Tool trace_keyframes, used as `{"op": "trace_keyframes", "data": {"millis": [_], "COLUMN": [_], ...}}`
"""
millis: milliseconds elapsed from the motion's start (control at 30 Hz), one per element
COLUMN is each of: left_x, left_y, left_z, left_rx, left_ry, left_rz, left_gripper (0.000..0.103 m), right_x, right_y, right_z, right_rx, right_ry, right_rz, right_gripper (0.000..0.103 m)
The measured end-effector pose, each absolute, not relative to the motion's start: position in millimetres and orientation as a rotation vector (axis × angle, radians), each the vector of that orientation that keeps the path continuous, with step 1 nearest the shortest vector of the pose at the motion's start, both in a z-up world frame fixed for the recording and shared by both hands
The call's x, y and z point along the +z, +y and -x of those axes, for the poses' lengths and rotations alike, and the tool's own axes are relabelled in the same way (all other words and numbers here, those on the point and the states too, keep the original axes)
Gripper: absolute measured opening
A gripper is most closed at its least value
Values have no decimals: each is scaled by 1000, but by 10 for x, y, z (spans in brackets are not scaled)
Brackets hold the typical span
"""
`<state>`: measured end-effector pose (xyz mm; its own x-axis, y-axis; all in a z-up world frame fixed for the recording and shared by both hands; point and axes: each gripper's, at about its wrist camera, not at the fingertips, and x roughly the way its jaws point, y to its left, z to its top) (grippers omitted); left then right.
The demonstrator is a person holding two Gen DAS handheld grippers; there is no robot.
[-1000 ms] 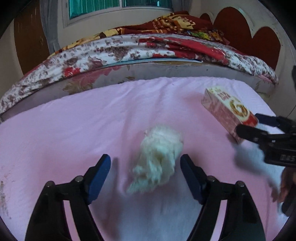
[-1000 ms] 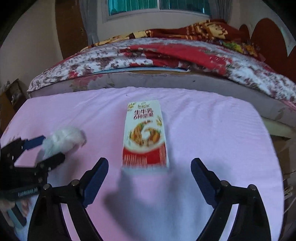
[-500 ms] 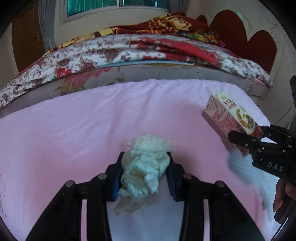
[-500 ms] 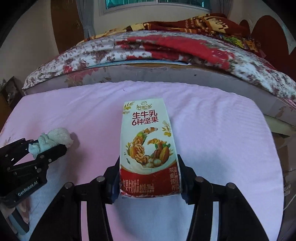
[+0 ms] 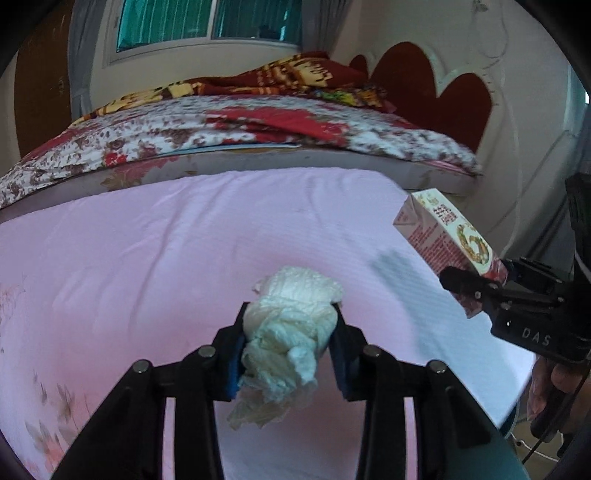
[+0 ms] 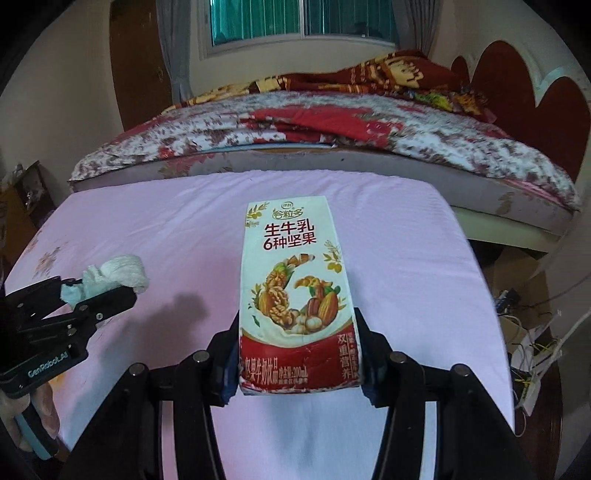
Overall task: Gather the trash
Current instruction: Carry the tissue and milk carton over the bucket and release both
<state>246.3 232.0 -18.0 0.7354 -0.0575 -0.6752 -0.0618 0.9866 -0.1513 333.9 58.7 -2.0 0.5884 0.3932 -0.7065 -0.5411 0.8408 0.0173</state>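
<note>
— While the left gripper [image 5: 290,339] is pinching the soft tissue wad [image 5: 291,325] above the pink sheet [image 5: 147,258], is it crushing?

— Probably; it's light. Farther toward the right edge, the right gripper [image 6: 299,354] is clamping the stiff carton [image 6: 295,295] at its base.

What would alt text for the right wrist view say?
The right gripper clamps a nut milk carton above a pink cloth-covered table. At left, the left gripper holds a crumpled white tissue; a floral-quilted bed lies behind.

Pink sheet [image 5: 184,240] w/ floral-quilted bed [image 6: 332,133] behind, window [image 6: 295,18] above (heart headboard [image 5: 436,88] at rt)
</note>
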Motion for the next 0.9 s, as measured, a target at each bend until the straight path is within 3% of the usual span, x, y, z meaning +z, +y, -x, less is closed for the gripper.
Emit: {"op": "trace_keyframes", "data": {"millis": [367,900], "left_x": [56,52], "left_y": [1665,730], "left_z": [-1913,-1582], "left_rx": [-64,-195], "left_ry": [677,685], "left_rz": [82,29], "left_gripper": [38,38], "right_x": [291,260], "right_y": [-377,-1642], "right_z": [-2505,-1738], "right_rx": [484,361], "right_ry": [702,687], "right_rz": [161,92], "right_gripper": [54,54]}}
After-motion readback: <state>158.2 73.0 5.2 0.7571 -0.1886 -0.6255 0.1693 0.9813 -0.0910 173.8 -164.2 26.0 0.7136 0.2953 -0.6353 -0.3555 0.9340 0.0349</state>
